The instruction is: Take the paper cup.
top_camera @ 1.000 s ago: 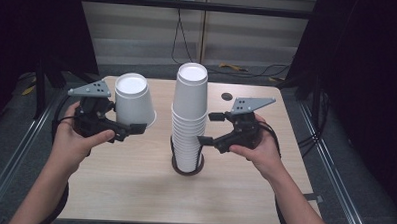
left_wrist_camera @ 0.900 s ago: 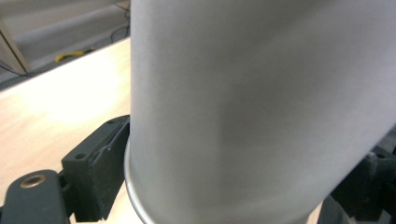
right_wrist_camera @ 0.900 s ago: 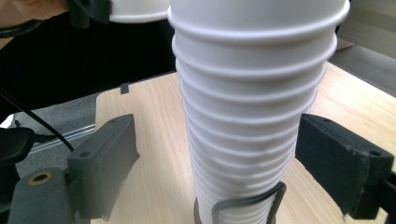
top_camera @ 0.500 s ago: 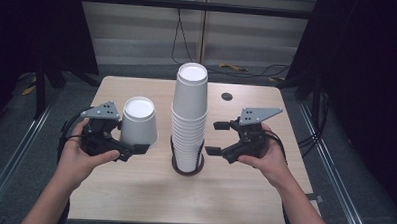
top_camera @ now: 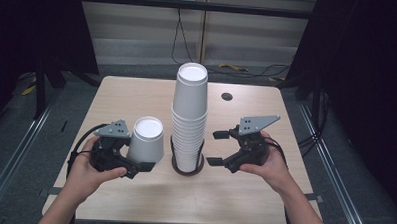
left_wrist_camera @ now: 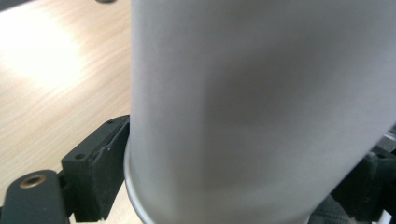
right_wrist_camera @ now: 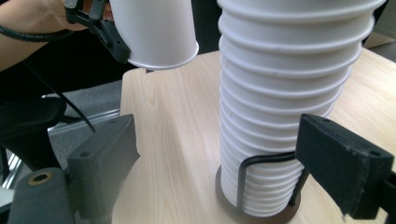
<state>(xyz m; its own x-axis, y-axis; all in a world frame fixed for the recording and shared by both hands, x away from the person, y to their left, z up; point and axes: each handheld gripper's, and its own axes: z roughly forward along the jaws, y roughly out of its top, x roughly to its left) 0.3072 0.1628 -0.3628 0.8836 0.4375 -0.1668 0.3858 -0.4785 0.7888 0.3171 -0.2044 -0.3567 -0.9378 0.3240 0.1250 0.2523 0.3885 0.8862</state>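
A tall stack of upturned white paper cups (top_camera: pixel 189 119) stands in a dark wire holder (top_camera: pixel 187 167) at the table's middle. My left gripper (top_camera: pixel 144 155) is shut on a single upturned white cup (top_camera: pixel 146 139), held just above the table left of the stack. In the left gripper view the cup's wall (left_wrist_camera: pixel 261 107) sits between the black jaws. In the right gripper view that cup (right_wrist_camera: pixel 154 30) hangs clear of the wood. My right gripper (top_camera: pixel 218 148) stands open just right of the stack (right_wrist_camera: pixel 280 98), its jaws on either side of the view and not touching the cups.
The light wooden table (top_camera: pixel 137 97) has a small dark round hole (top_camera: pixel 227 96) at the back right. Metal rails and dark floor run along both sides. A cable hangs down the back wall.
My left hand has lowered the single cup toward the table, from beside the stack's upper half to near its base. The right hand has sunk slightly beside the stack.
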